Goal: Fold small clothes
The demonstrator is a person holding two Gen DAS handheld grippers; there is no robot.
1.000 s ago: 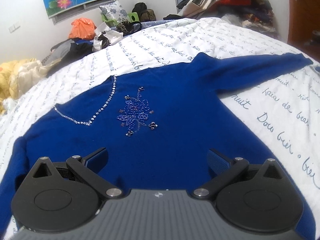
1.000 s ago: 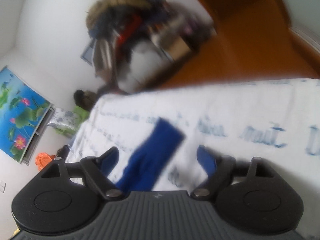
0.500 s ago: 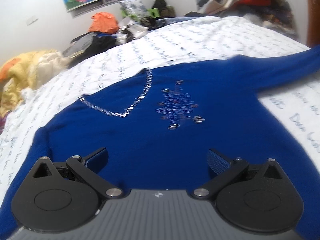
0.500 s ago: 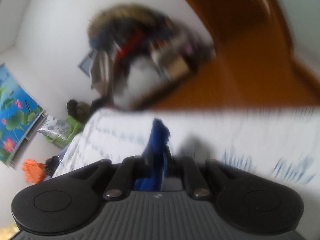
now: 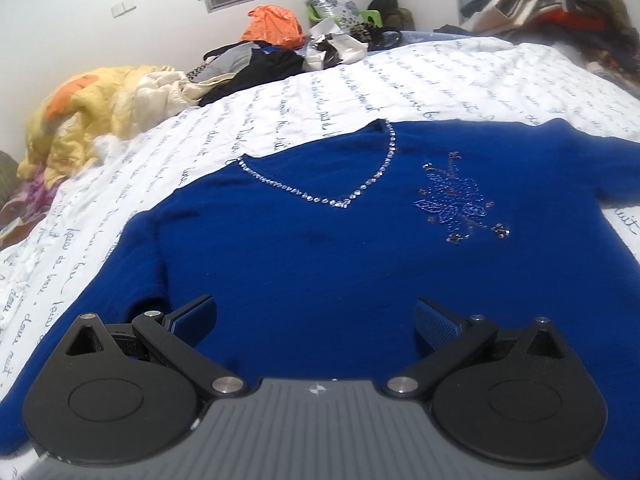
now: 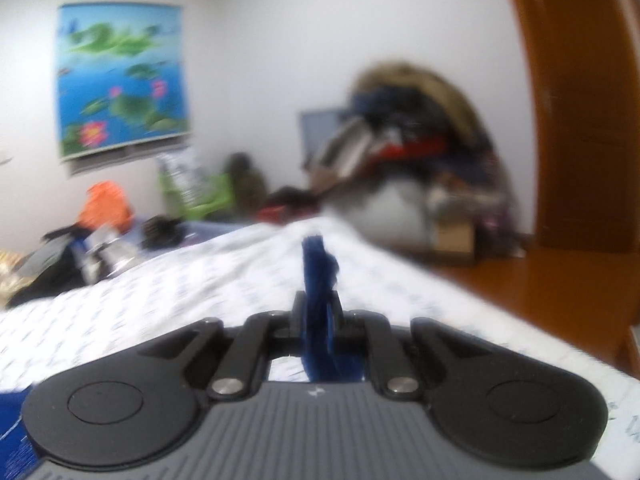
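Blue sweater (image 5: 340,264) spread face-up on a bed (image 5: 460,80), one sleeve end (image 6: 318,264) pinched.
Right gripper (image 6: 317,314) is clamped on the sleeve end; left gripper (image 5: 314,312) hovers apart above the hem. Carry the sleeve across the chest without dragging the body.

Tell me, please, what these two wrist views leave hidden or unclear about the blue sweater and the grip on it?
- Blue sweater hem: left wrist view, covered by the open left gripper.
- Its sleeve toward the right: cut off by that view's edge.
- Sleeve clamped in the right gripper: right wrist view, motion-blurred; which part is pinched is unreadable.
- Bedsheet writing: blurred.
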